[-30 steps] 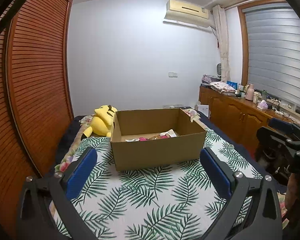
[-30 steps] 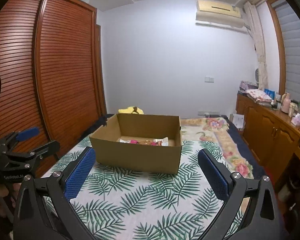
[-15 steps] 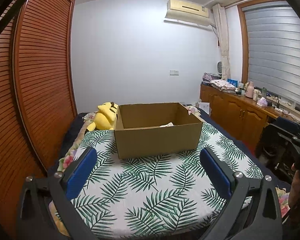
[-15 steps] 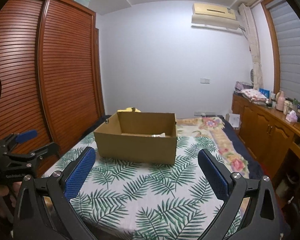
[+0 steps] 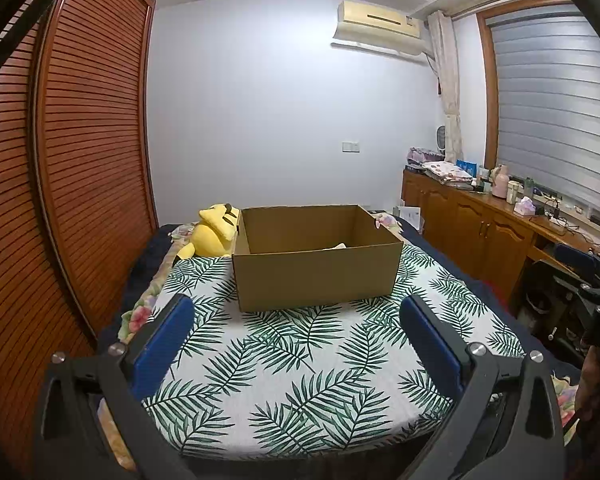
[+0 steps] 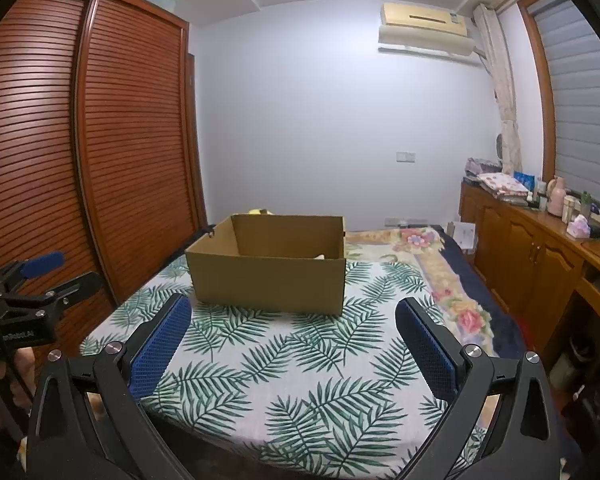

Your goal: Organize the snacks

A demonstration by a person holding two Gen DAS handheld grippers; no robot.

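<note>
bed point(image 5: 300, 360), leaf-print cover: bears all. cardboard box point(image 5: 316, 276), far centre: only a pale scrap of contents shows above its rim. left gripper point(image 5: 296, 332), right gripper point(image 6: 292, 332): both spread wide, empty, near edge, well apart from box. advice: approach level, clear the rim before dipping inside.

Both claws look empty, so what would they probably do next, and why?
Probably bring one gripper forward over the cardboard box: the left gripper and right gripper are open and empty, well short of it, and only a pale scrap shows inside.
</note>
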